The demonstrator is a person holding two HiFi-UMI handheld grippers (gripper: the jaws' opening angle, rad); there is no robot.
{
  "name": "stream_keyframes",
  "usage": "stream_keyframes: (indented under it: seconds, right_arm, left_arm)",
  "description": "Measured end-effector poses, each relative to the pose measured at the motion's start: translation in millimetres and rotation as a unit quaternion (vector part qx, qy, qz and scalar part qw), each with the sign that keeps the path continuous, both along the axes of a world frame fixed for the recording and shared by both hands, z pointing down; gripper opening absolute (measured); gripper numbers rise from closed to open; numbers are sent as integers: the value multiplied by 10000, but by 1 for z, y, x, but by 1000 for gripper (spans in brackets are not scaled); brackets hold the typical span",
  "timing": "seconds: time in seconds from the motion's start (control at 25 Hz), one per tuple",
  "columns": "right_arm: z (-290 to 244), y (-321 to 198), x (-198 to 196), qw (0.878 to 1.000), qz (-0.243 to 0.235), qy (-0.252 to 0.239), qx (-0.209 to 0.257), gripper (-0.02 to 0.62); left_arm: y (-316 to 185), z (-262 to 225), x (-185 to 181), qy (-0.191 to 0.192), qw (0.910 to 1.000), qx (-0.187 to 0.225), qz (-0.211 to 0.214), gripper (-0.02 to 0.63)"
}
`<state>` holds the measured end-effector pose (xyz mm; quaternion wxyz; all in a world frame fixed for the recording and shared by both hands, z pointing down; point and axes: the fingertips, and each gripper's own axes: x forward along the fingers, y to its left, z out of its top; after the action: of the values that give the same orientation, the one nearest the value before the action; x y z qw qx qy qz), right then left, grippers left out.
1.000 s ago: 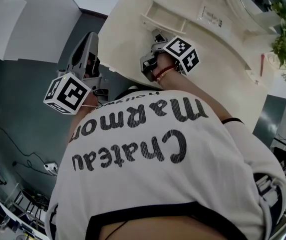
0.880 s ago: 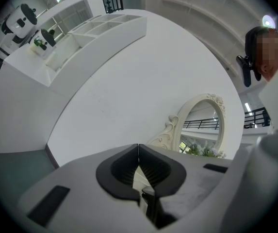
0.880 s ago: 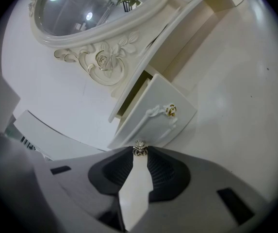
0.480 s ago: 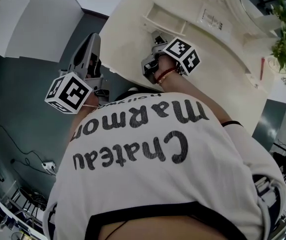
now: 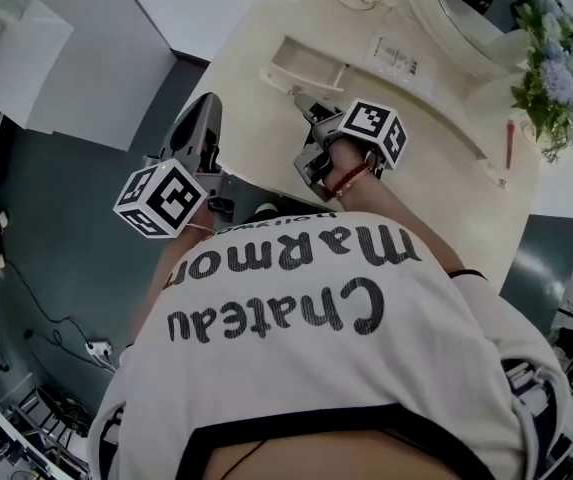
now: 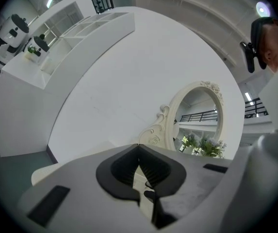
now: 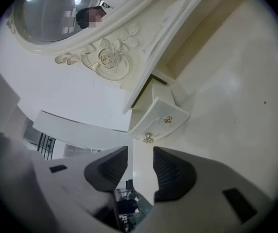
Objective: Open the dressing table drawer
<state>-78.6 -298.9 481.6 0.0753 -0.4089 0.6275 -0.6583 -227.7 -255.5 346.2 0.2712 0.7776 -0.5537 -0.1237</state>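
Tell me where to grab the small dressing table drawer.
By the little knob on the drawer front, coming straight at that face, jaws either side: it sticks out from the flat panel. The right gripper, jaws opening and empty, faces it.

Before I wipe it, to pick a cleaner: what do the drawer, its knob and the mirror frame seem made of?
Drawer: cream satin paint, likely over wood or board; soft sheen. Knob: glinting, maybe metal or crystal. Mirror frame: cream, carved or moulded rose relief; wood or resin, unclear.
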Motion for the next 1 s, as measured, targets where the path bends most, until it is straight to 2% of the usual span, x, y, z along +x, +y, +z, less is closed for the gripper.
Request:
stream_keyframes:
  seconds: [0.08, 0.16, 0.28, 0.36, 0.48, 0.6, 0.76, 0.88, 1.0]
  right_arm:
    - [-16, 8, 6, 9993, -283, -213, 68, 132]
    - [-36, 14, 16, 9977, -499, -295, 343, 85]
    - [-65, 18, 35, 9906, -893, -101, 1026, 72]
    - [-82, 23, 48, 9806, -1133, 185, 1586, 64]
    - [-104, 32, 70, 9526, -1411, 788, 2575, 60]
    - [-122, 43, 92, 9130, -1587, 1448, 3469, 54]
    - [-140, 57, 113, 8668, -1730, 2134, 4163, 53]
    - [-145, 68, 124, 8454, -1780, 2480, 4383, 54]
    - [-143, 80, 133, 8360, -1836, 2656, 4438, 54]
  left_arm:
    - [6, -2, 17, 19, 10000, -21, 14, 23]
    - [12, -7, 34, 83, 10000, 26, 48, 23]
    - [20, -15, 60, 3, 9998, 170, 104, 23]
    - [27, -18, 75, -92, 9996, 242, 105, 23]
    - [39, -18, 94, -231, 9992, 322, 37, 24]
    - [52, -21, 111, -417, 9981, 454, -34, 23]
    - [74, -23, 133, -574, 9967, 578, -66, 23]
    - [90, -22, 145, -629, 9963, 576, -107, 24]
    - [105, -21, 154, -658, 9961, 558, -156, 23]
